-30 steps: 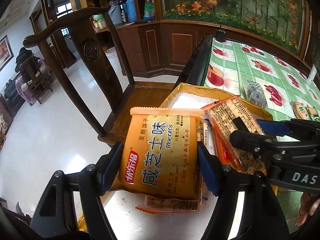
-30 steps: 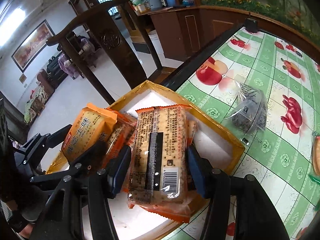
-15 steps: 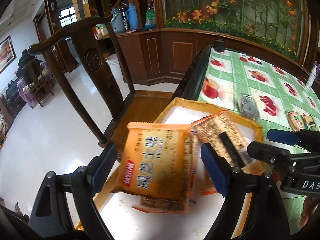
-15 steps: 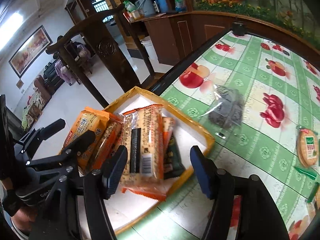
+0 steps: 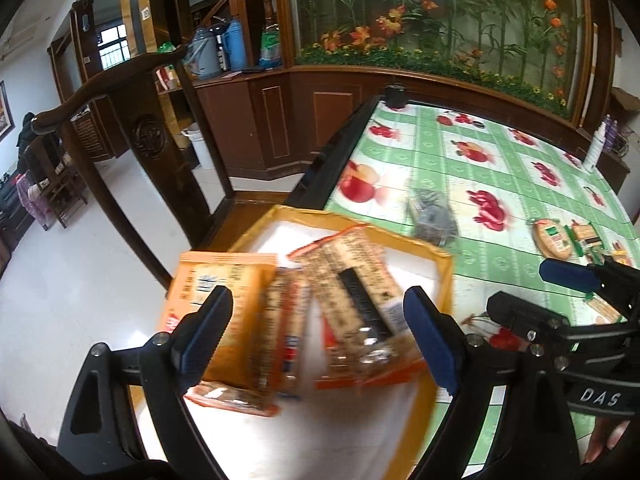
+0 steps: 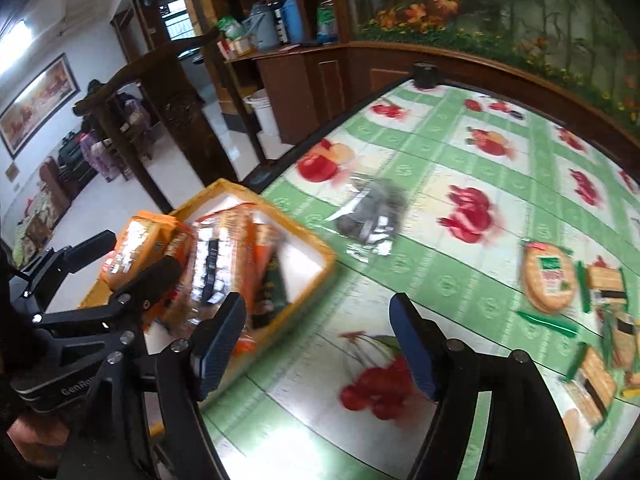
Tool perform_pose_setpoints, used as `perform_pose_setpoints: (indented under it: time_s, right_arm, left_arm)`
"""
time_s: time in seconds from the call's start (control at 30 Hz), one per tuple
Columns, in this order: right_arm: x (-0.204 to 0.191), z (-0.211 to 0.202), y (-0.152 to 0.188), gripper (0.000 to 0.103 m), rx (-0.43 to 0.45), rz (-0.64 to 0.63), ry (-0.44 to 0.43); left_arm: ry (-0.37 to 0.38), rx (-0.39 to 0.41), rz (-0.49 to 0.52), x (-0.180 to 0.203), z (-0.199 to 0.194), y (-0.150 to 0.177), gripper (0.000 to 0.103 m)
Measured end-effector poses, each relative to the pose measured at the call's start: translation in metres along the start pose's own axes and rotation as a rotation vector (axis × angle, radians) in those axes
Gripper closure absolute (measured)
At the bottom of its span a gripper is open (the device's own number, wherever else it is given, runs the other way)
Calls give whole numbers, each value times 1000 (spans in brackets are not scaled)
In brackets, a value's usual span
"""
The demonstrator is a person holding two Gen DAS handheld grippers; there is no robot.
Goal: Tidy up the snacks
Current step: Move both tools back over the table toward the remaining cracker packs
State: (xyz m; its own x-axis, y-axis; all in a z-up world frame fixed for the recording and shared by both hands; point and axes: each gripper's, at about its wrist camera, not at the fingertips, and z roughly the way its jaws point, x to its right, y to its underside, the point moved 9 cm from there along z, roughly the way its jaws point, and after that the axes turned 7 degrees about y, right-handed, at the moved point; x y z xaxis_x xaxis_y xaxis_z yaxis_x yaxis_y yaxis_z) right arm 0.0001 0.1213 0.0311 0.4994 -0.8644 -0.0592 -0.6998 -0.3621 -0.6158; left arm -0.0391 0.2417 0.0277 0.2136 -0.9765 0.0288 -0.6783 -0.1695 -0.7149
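Note:
A yellow-rimmed box (image 5: 442,276) with a white floor sits at the table's left edge and holds several orange biscuit packs (image 5: 224,312). It also shows in the right wrist view (image 6: 316,280). My left gripper (image 5: 316,340) is open and empty, raised above the packs. My right gripper (image 6: 320,344) is open and empty over the tablecloth, right of the box. A dark clear-wrapped snack (image 6: 372,216) lies on the cloth past the box. A round cracker pack (image 6: 550,280) and several small packs (image 6: 600,364) lie at the right.
The table has a green fruit-print cloth (image 6: 472,168) and a dark edge. A carved wooden chair (image 5: 152,148) stands close to the box's left. A wooden cabinet (image 5: 280,120) and planter wall lie behind the table.
Both grippers opened and let go of their biscuit packs, which now lie in the box. Both pulled back; the right one swung right over the cloth.

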Motion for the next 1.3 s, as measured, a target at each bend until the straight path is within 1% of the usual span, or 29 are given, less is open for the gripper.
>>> perform_pose_setpoints:
  time_s: [0.2,0.33,0.53,0.67,0.8,0.87,0.93,1.07,1.2,1.3]
  right_arm:
    - [34,-8,14,25,-3,41,38]
    - [56,-17,20,25,3,77,55]
    - [91,-31,33,25,11,117,81]
    - [126,-44,45,24,19,147,114]
    - [164,-56,62,23,10,173,157]
    - [182,-60,71,23,0,192,169]
    - [193,-62,78,23,-10,205,150]
    - [215,-59,92,23,-40,216,168]
    - [235,-54,102,23,-58,262,149]
    - [247,-51,105,23,-67,284,146]
  left_arm:
    - [37,3,49,39,-1,-3,15]
    - [42,15,75,56,-5,-8,15]
    - [76,20,107,88,-8,-12,15]
    - [130,1,109,114,-4,-12,15]
    - [159,-12,133,143,3,-11,15]
    - [181,-27,143,158,9,-10,15]
    - [216,-49,153,177,18,-9,15]
    - [235,-84,176,205,36,-9,15]
    - [289,-146,136,231,64,-13,15]
    - [315,-193,94,247,88,-18,15]
